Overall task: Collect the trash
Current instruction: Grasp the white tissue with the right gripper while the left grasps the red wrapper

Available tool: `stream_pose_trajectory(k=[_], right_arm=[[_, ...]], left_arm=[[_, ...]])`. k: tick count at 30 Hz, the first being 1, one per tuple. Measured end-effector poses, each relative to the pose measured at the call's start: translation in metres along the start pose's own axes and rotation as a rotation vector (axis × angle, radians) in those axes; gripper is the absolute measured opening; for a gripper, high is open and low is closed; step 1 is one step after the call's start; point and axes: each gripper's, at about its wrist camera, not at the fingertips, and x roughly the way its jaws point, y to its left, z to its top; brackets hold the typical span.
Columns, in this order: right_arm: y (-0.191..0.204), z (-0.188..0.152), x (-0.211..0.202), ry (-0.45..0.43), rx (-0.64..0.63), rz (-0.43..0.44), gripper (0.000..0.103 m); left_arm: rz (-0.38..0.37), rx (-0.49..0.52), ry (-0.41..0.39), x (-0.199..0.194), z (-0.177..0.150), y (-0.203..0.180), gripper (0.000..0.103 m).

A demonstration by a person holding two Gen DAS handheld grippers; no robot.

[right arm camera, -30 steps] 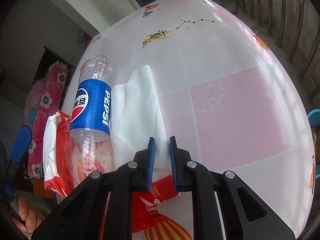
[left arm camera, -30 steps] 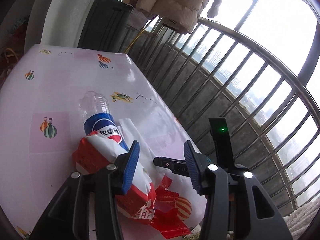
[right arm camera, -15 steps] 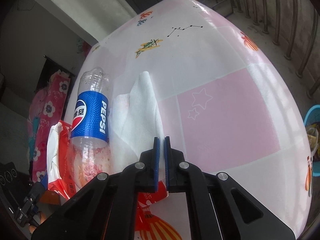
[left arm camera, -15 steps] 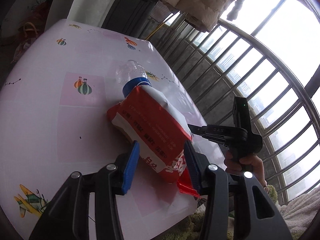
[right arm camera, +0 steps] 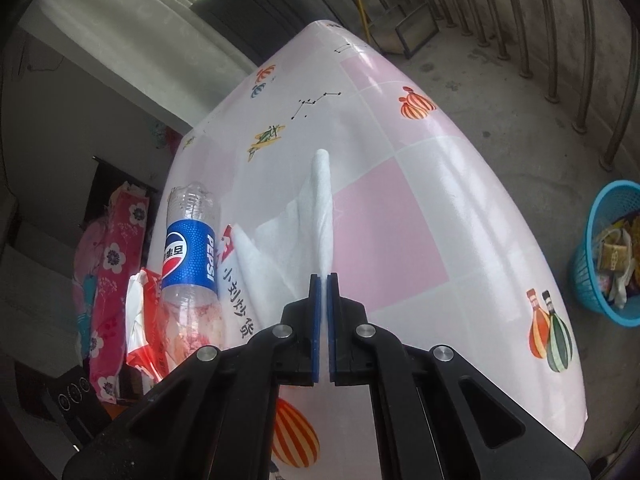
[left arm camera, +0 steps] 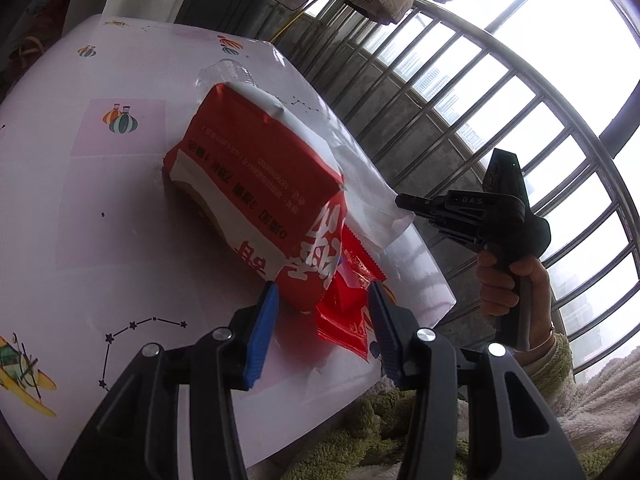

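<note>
Over pink table (right arm camera: pixel 400 240), tissue (right arm camera: pixel 320 208) between right gripper (right arm camera: pixel 324 280) jaws

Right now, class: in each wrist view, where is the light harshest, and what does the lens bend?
Left wrist view: the sky behind the railing is blown out white, and its bars bow into curves. Right wrist view: soft glare streaks the tablecloth, and the table edge bulges round; corners go black in both.
</note>
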Motion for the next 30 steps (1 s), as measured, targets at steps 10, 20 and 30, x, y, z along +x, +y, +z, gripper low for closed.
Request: stream_pose_trajectory(k=[10, 20, 30], right_arm=[[-0.018, -0.040, -0.050, 0.034, 0.032, 0.042, 0.002], [-0.003, -0.053, -0.046, -0.016, -0.112, -0.077, 0.002], [-0.003, -0.062, -0.013, 0.053, -0.168, -0.090, 0.021]], left_arm=[[-0.007, 0.001, -0.001, 0.002, -0.004, -0.003, 0.045], [0.041, 0.023, 0.004, 0.005, -0.016, -0.006, 0.048], [0.099, 0.050, -0.005, 0.010, -0.018, -0.019, 0.054]])
